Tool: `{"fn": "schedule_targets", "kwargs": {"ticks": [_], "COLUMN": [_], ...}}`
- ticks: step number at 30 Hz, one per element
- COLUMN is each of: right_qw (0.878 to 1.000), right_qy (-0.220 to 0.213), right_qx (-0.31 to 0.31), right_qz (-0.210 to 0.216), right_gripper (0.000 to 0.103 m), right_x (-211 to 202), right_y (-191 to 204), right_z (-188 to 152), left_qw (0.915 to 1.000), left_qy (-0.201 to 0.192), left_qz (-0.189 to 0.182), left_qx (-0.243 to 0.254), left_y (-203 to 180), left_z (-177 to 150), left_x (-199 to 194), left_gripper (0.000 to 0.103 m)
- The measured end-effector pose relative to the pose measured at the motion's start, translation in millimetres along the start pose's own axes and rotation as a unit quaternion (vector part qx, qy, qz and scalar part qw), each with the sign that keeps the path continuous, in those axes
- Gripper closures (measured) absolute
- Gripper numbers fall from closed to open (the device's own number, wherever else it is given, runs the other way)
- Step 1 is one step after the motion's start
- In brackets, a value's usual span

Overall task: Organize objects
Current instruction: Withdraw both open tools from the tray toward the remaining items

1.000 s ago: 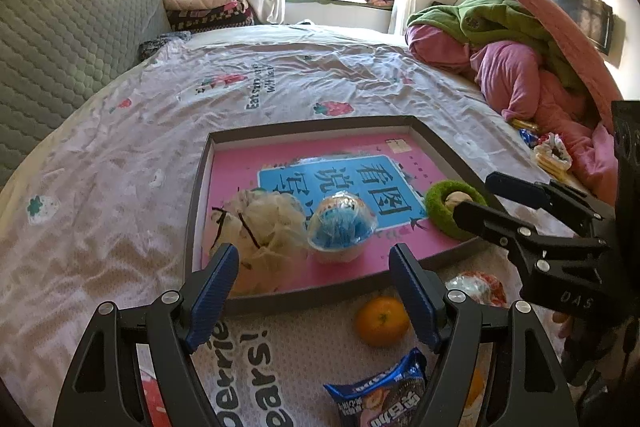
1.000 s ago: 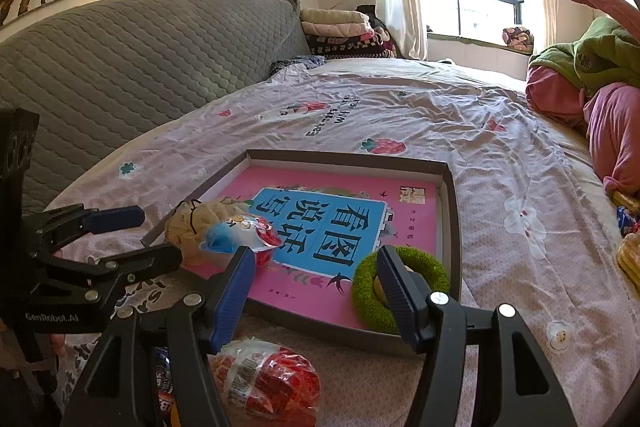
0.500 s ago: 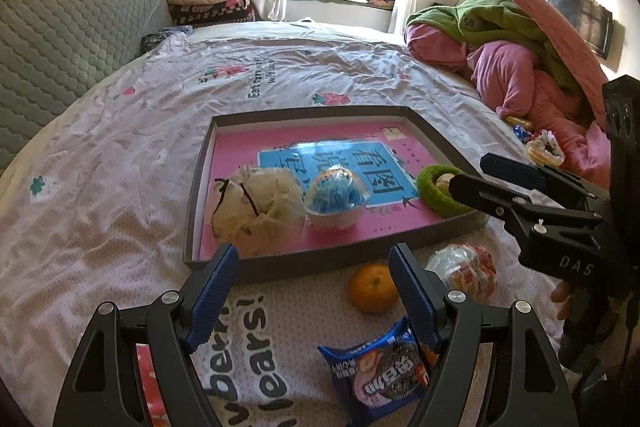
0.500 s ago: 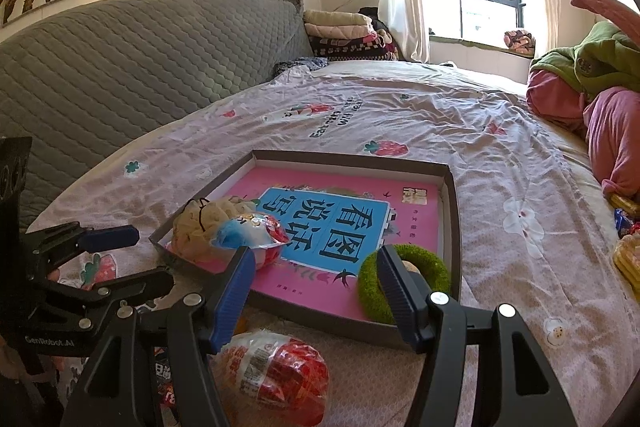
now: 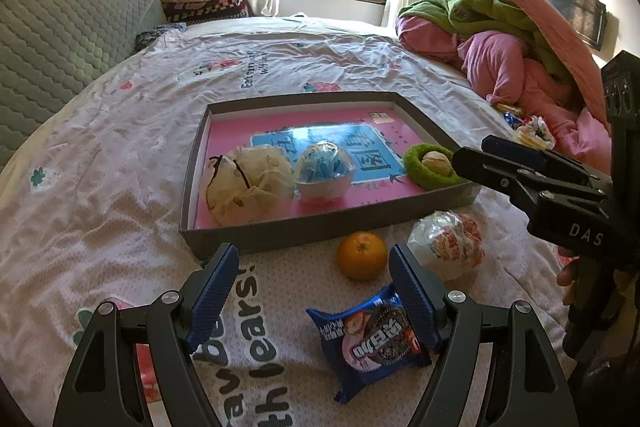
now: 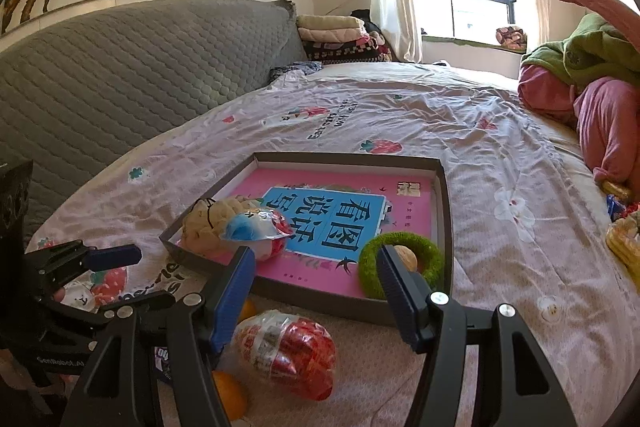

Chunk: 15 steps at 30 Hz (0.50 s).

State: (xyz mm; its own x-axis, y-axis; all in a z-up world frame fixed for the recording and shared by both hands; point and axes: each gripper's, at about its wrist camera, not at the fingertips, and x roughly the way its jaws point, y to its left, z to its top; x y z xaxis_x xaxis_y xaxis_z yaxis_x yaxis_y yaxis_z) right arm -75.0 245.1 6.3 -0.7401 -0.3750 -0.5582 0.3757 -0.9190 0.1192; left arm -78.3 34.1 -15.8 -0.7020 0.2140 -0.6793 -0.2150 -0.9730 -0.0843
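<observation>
**Both grippers open over loose snacks, tray just beyond**

At the bottom of the left wrist view we see the left gripper (image 5: 314, 287) with its jaws spread wide and nothing between them. Its right finger overlaps the blue cookie packet (image 5: 370, 341), cutting off that packet's edge; the packet's lettering is too distorted for us to read. Just above lie the orange (image 5: 362, 255) and a crinkled red-and-white wrapped snack (image 5: 446, 243), near each other, on bare bedspread (image 5: 100, 167) in front of the tray's near wall.

The right gripper (image 6: 316, 281) also stands open and holds nothing; its body carries the letters "DAS" in the left view. In its own view the left finger hides most of the orange.

The grey tray (image 5: 280, 237) sits mid-frame with open bedspread on its left and far sides. Inside, on a pink book with large Chinese characters, we see a cream mesh bundle (image 5: 248, 183) touching a sealed cup (image 5: 324, 173), and a green ring (image 5: 430, 167) in the right near corner around a small pale thing we cannot identify.

Bedspread print near the grippers reads partly "bears!". Piled pink and green bedding (image 5: 500, 39) fills the upper right.
</observation>
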Motion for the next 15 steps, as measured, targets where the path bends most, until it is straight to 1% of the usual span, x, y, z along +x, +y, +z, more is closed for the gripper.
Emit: {"fn": "schedule_targets", "kwargs": {"ticks": [6,12,15], "right_qw": [1.0,1.0,1.0], "right_qy": [-0.006,-0.005,-0.003], "right_qx": [-0.001,-0.015,-0.011], "right_qz": [0.002,0.001,0.0], "right_gripper": [0.04,0.04,0.04], "right_x": [-11.5,-22.4,-25.7], "right_y": [8.2,17.4,18.2], "right_z": [-7.2,-17.2,-21.8], "left_qw": [1.0,1.0,0.9999], "left_qy": [0.001,0.007,0.011], "left_qz": [-0.004,-0.004,-0.007], "left_qx": [0.005,0.004,0.004], "left_y": [-6.8,-11.1,-14.8], "left_z": [-10.2,-19.9,-23.9], "left_x": [-11.3,-19.1,-21.6], "left_gripper": [0.024,0.024,0.024]}}
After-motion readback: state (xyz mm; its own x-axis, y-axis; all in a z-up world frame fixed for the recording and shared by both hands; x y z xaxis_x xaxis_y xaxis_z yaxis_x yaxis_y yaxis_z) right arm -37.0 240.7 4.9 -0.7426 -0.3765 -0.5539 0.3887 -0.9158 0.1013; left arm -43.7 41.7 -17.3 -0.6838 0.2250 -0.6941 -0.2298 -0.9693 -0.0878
